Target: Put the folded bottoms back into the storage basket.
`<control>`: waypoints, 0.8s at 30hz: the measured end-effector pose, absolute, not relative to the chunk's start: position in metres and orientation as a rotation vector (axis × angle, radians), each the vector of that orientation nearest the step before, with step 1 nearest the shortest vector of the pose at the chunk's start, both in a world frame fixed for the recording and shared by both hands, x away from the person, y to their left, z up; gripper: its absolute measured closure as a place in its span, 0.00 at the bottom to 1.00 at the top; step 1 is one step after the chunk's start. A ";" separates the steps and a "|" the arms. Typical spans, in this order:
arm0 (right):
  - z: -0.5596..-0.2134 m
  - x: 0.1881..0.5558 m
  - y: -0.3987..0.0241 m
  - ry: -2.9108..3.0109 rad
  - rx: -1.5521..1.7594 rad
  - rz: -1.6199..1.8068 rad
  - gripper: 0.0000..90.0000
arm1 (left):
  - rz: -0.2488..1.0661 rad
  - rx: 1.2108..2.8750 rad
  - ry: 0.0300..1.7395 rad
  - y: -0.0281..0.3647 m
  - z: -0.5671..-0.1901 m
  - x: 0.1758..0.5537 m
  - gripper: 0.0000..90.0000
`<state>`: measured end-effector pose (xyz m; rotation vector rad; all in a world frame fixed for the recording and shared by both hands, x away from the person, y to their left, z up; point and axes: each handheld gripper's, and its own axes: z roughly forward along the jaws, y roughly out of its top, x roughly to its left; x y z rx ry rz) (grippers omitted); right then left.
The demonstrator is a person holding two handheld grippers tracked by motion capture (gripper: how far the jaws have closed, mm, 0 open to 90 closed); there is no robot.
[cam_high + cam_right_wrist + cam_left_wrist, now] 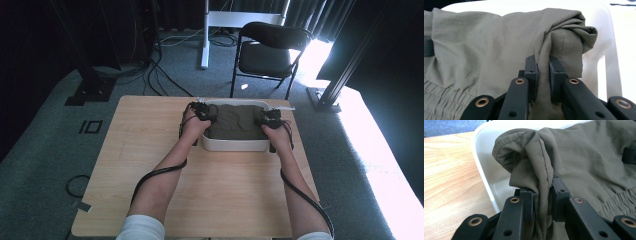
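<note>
An olive-green garment [235,121] lies bunched in a white rectangular tub [235,145] set toward the far edge of the wooden surface [150,165]. The cloth fills the tub, creased and rumpled, with a gathered elastic band along one edge and a line of stitching at each pinched fold. At its left end a fold is clamped in the left tool [541,197]; at its right end another fold is clamped in the right tool [543,75].

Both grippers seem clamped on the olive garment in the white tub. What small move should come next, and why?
Probably a short, even lift of both together. The left gripper and right gripper each pinch a bunched fold at opposite ends of the garment, whose bulk lies inside the tub; raising evenly should clear the rim.
</note>
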<state>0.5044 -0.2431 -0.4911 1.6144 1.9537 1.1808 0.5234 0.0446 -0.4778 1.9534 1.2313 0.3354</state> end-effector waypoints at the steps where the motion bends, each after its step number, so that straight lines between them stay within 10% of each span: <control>1: -0.492 0.505 -0.242 1.954 1.605 1.172 0.89 | 0.338 1.953 1.230 0.045 -0.479 0.524 0.86; 15: -0.493 0.508 -0.236 1.944 1.655 1.072 0.76 | 0.406 2.005 1.210 0.032 -0.483 0.524 0.68; 24: -0.479 0.505 -0.238 1.889 1.576 1.226 0.40 | 0.461 1.859 1.100 0.041 -0.469 0.521 0.37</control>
